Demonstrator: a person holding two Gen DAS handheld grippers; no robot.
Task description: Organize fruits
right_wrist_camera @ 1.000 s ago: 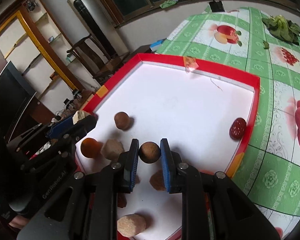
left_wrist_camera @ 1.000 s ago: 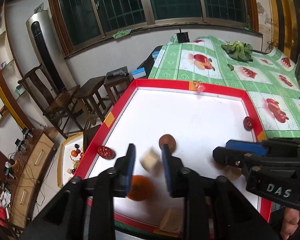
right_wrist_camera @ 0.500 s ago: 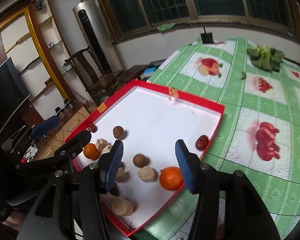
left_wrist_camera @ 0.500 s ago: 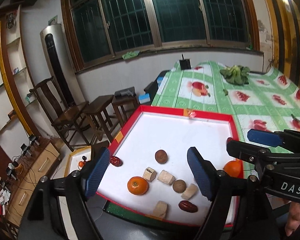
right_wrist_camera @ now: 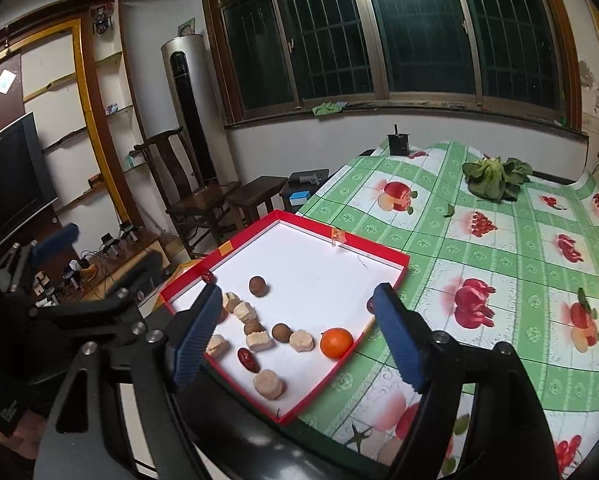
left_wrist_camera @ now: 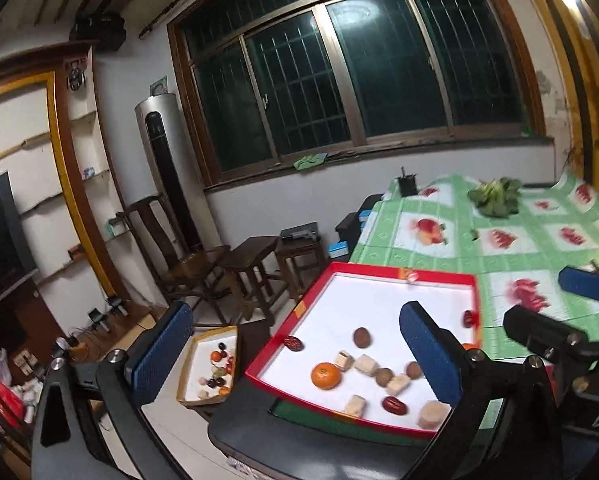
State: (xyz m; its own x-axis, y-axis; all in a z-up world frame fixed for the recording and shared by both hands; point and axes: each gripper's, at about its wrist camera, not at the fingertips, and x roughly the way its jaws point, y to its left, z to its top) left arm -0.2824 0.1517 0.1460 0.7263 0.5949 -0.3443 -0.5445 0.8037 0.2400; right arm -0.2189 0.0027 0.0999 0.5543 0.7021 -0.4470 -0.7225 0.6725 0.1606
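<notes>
Both my left gripper [left_wrist_camera: 295, 340] and right gripper [right_wrist_camera: 299, 336] gape wide and hold nothing, above the red tray [right_wrist_camera: 383, 250] with 2 oranges [right_wrist_camera: 336, 343] at frame centre.

My left wrist camera sits high and back, looking down over the red tray [left_wrist_camera: 383, 276] toward the window [left_wrist_camera: 351, 80]. The right wrist camera faces likewise, perhaps slightly nearer. Both share tray [right_wrist_camera: 371, 245], tablecloth [right_wrist_camera: 519, 264], window.
</notes>
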